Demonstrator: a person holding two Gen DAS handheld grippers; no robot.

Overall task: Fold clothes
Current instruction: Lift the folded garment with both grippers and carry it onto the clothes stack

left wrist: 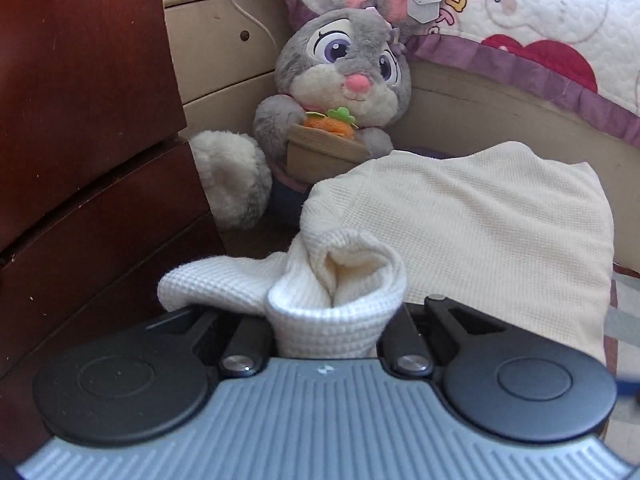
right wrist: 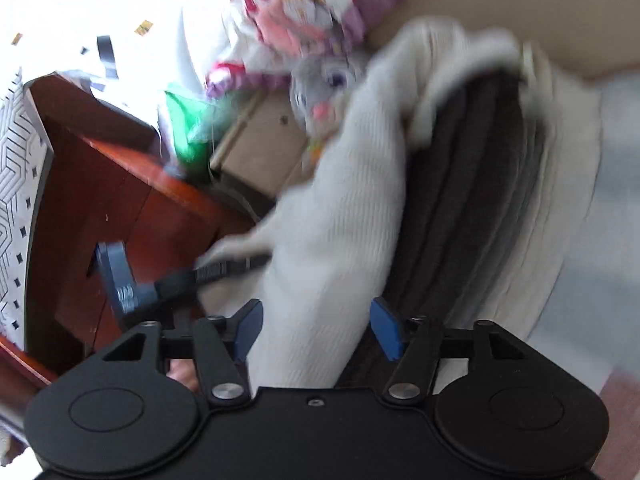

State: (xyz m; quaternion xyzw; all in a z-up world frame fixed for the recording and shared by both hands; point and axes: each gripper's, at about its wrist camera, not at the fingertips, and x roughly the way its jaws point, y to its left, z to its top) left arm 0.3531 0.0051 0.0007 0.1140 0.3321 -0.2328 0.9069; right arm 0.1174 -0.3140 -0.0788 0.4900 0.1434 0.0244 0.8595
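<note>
The left gripper [left wrist: 336,316] pinches a bunched cream waffle-knit garment [left wrist: 460,220] before the plush rabbit [left wrist: 340,80]; the right gripper [right wrist: 316,330] straddles it, jaws apart.

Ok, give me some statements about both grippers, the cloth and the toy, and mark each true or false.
1. The left gripper has cream knit garment bunched between its fingers. True.
2. The plush rabbit holds a banana. False: a carrot in a pot.
3. The right gripper stands open, with cloth between its blue pads. True.
4. The wooden furniture is white. False: dark red-brown.
</note>
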